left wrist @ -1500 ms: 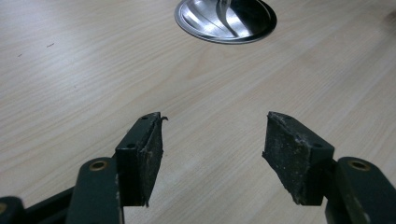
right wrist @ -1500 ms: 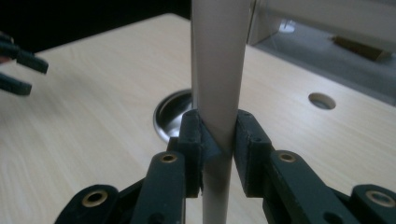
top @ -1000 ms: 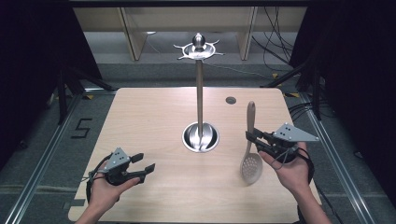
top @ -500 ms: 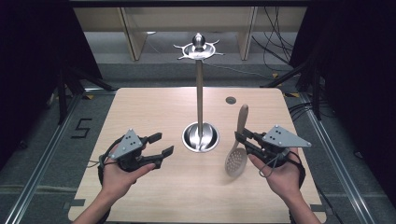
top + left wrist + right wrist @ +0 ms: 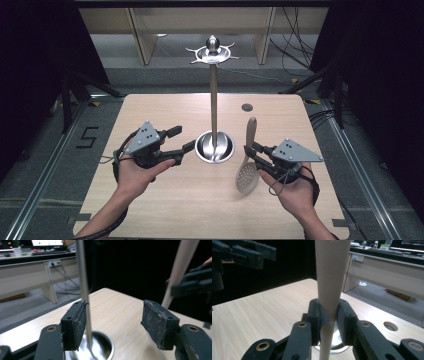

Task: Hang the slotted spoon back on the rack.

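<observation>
On the pale wooden tabletop (image 5: 165, 210), the right tool (image 5: 251, 152) clamps a beige slotted spoon (image 5: 247, 172) by its handle beside the round steel stand base (image 5: 214, 148), while the left tool (image 5: 181, 140) gapes empty.

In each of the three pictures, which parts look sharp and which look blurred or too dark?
High view: the table is evenly lit, surroundings nearly black, the stand's bowl glints. Left gripper view: the left claw pads look sharp, the pole and background soft. Right gripper view: the right claw grips a spoon handle that is close, pale and slightly blurred.
</observation>
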Action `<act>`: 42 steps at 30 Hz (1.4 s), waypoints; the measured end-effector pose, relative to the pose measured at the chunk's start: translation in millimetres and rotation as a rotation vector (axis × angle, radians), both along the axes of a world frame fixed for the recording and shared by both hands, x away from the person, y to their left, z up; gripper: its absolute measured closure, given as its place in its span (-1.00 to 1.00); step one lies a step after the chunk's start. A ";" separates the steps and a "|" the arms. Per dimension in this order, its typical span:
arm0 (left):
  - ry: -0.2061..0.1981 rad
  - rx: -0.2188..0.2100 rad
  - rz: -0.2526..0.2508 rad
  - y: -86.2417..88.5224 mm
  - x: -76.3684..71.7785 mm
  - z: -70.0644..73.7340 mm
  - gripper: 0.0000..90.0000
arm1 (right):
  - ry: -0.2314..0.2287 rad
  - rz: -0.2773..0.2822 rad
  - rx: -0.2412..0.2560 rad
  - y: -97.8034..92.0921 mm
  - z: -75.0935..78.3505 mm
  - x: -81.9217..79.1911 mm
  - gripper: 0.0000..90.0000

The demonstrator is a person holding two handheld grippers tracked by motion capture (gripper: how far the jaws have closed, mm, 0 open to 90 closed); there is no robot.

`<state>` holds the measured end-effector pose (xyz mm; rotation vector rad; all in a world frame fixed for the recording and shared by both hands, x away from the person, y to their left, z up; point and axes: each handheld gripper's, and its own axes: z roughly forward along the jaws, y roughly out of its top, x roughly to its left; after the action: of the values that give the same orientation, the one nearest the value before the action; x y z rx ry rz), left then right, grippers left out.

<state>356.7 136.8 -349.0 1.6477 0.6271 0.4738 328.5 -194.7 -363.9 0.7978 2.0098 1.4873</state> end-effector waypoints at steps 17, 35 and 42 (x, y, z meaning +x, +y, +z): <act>0.050 -0.038 -0.217 -84.2 5.9 34.2 0.00 | 0.017 -0.073 0.011 15.1 0.2 -1.9 0.67; 0.079 -0.019 -0.211 -114.0 16.9 22.9 0.56 | 0.029 -0.142 -0.012 25.0 -1.9 -1.3 0.67; 0.089 0.004 -0.228 -109.2 20.5 26.5 0.64 | 0.043 -0.126 -0.014 28.7 -2.5 -2.8 0.61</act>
<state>377.1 27.7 -322.5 1.7266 0.4956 0.2379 325.7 -166.0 -366.5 0.9396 1.9601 1.3942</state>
